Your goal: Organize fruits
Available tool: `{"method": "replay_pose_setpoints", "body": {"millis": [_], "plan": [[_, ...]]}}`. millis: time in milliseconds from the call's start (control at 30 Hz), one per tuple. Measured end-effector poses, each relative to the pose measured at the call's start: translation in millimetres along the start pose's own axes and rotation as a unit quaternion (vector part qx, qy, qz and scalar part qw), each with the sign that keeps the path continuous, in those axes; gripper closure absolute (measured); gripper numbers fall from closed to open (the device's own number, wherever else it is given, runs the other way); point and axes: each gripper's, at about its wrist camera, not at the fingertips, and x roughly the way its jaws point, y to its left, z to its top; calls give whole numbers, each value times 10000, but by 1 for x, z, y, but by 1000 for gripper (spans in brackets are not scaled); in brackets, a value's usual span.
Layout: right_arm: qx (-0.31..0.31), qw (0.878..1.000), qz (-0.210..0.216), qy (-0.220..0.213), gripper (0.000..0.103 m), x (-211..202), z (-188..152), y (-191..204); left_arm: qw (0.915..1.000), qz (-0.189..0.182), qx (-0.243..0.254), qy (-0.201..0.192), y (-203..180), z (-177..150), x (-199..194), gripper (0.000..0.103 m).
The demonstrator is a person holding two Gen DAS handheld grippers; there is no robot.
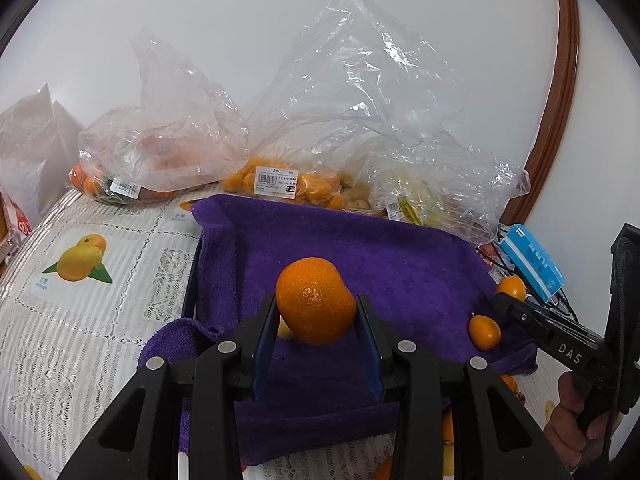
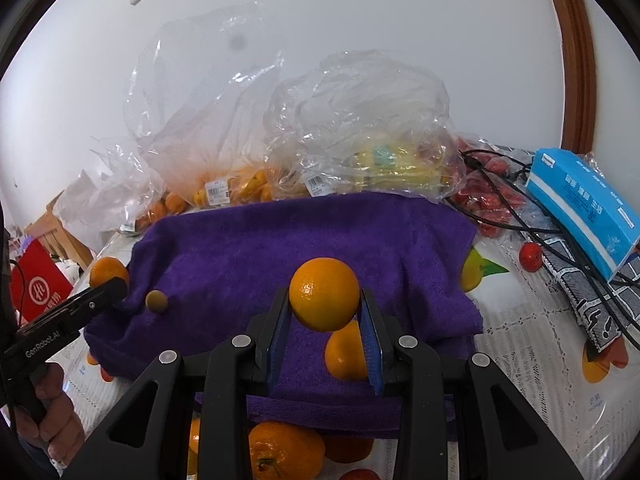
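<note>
**Now both grippers hold fruit over the purple towel**

Closest to me, the left gripper (image 1: 316, 312) pinches a mandarin (image 1: 316, 304) between its blue-lined fingers, the fruit held above the near part of the purple towel (image 1: 400, 264). A bit of yellow fruit peeks out just under and behind it, too hidden to name. To the right on the towel lies a kumquat (image 1: 485, 333), and a second one (image 1: 511, 287) sits at the towel's right edge, just behind the tip of the other gripper.

The right gripper (image 2: 325, 312) likewise squeezes a smooth orange (image 2: 325, 294) between its fingers, above the towel. Right below it another orange fruit (image 2: 345, 354) rests on the towel. Nearer still, at the towel's front edge, a mandarin with a green stem (image 2: 286, 450) lies on the lace tablecloth (image 2: 520, 360). A hand (image 2: 56, 412) grips the handle of the left tool at the lower left.

Farther back, behind the towel, stand crumpled clear plastic bags (image 1: 360, 100): one with small orange fruit and a price label (image 1: 276, 182), one with larger orange fruit (image 1: 160, 152) to the left, one with yellow fruit (image 2: 396, 164) to the right. A blue tissue pack (image 2: 584, 208) lies at the far right over black cables (image 2: 520, 200), with a small red fruit (image 2: 531, 257) near it on the cloth. A white wall rises behind everything.
</note>
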Motion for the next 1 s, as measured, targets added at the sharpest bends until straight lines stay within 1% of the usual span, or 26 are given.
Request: {"method": "replay_pose_setpoints", "body": {"millis": [100,367,633,1000], "plan": [[29,10000,-91,14,69,2,0,-3,10000,-7,49,-5,-2,0,0,67],[76,9997,-168,156,69,9,-3,-6,9999,-46,125,83,-4,0,3,67],[46,9991,-207,360,69,18,-5,-5,9995,-24,206,235,-7,-2,9,67],[-6,9989,-218,411,69,20,-7,-2,9986,5,213,483,-10,-4,18,67]]}}
